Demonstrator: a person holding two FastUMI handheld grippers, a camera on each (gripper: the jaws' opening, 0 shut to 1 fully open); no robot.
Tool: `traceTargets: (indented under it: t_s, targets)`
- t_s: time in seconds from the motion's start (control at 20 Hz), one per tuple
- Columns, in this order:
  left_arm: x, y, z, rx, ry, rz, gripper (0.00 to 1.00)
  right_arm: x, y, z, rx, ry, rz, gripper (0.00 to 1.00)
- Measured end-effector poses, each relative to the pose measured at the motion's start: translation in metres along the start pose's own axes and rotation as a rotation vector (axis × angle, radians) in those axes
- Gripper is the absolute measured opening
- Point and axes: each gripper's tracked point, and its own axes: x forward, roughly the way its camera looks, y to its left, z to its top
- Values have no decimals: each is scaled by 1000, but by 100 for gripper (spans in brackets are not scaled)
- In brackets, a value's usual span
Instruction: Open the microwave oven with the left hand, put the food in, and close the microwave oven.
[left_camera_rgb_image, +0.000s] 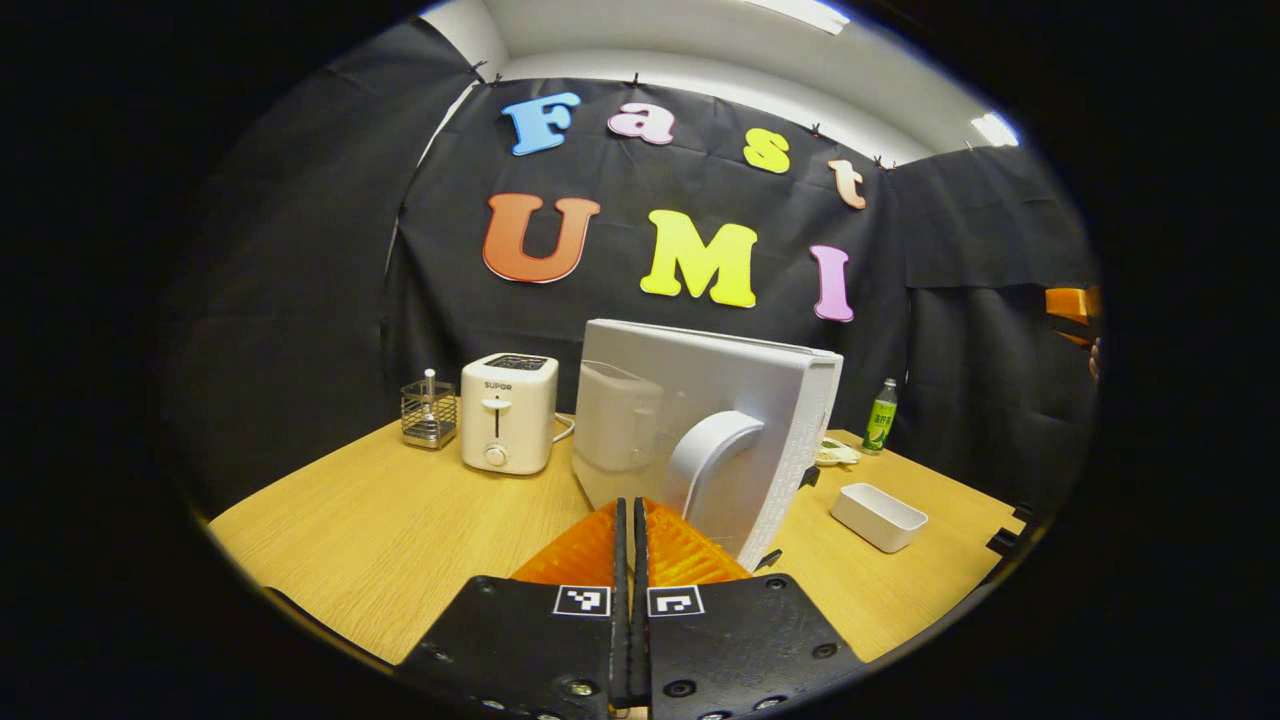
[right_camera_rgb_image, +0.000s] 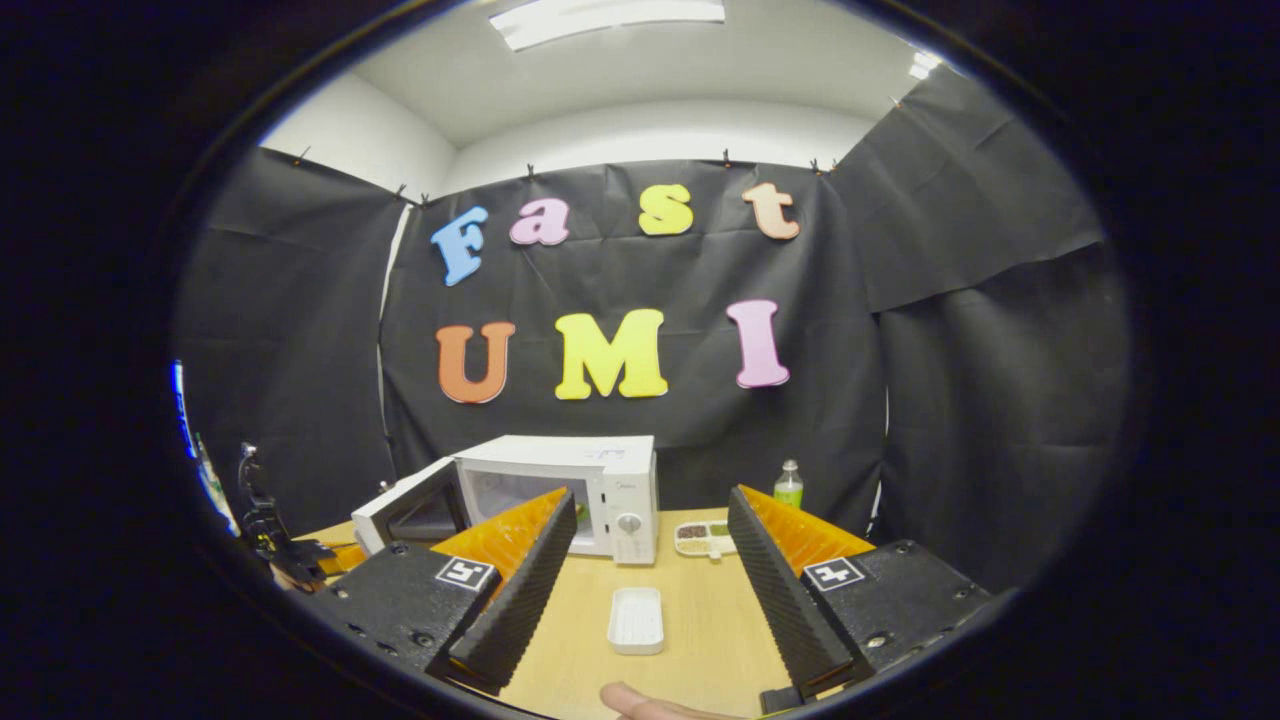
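The white microwave (right_camera_rgb_image: 600, 470) stands at the back of the wooden table, its door (left_camera_rgb_image: 700, 400) swung open to the left. In the left gripper view the door's outer face and its curved handle (left_camera_rgb_image: 712, 455) are close in front. My left gripper (left_camera_rgb_image: 632, 505) is shut with nothing between its fingers, its tips just left of the handle's foot. A small plate of food (right_camera_rgb_image: 705, 538) lies on the table right of the microwave. My right gripper (right_camera_rgb_image: 650, 497) hangs open above the table's front, pointing at the microwave, nothing held.
An empty white rectangular dish (right_camera_rgb_image: 636, 620) lies in front of the microwave. A green bottle (right_camera_rgb_image: 789, 485) stands at the back right. A white toaster (left_camera_rgb_image: 508, 412) and a wire basket (left_camera_rgb_image: 428, 412) stand left of the door. A fingertip (right_camera_rgb_image: 640, 705) shows at the bottom.
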Motion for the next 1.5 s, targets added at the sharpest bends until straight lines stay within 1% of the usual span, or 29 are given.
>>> traceTargets:
  t_s: [0.15,0.35,0.55,0.6,0.65,0.7,0.75,0.8,0.85,1.1,1.35,1.4,1.45,1.5]
  targets:
    - [17,-24,2,55,12,-58,0,-1,-2,-3,6,13,19,97]
    - [45,-61,4,107,24,-138,0,-7,-12,3,17,-5,14,97]
    - [83,-97,7,124,13,-200,0,-14,-18,4,50,-23,18,97]
    - [93,-104,7,123,12,-206,0,-15,-19,4,42,-23,22,91]
    - [103,-111,6,121,12,-212,0,-16,-20,3,34,-25,25,91]
    - [114,-116,5,120,12,-211,0,-17,-21,5,29,-34,28,97]
    - [119,-118,5,118,21,-216,0,-20,-21,5,23,-41,33,91]
    - [127,-122,3,118,25,-216,0,-21,-22,5,13,-44,37,97]
    - [136,-123,3,120,23,-208,0,-21,-25,2,7,-43,35,91]
    - [178,-139,3,77,31,-194,0,-14,-43,-10,37,-27,22,91]
    - [217,-151,4,109,43,-179,0,-3,-61,-21,64,-10,8,91]
    - [223,-154,3,110,43,-173,0,0,-64,-24,68,-6,3,97]
    - [231,-156,4,109,42,-166,0,2,-68,-25,69,-7,-2,98]
    - [239,-158,3,110,49,-158,0,4,-67,-24,68,-7,-6,91]
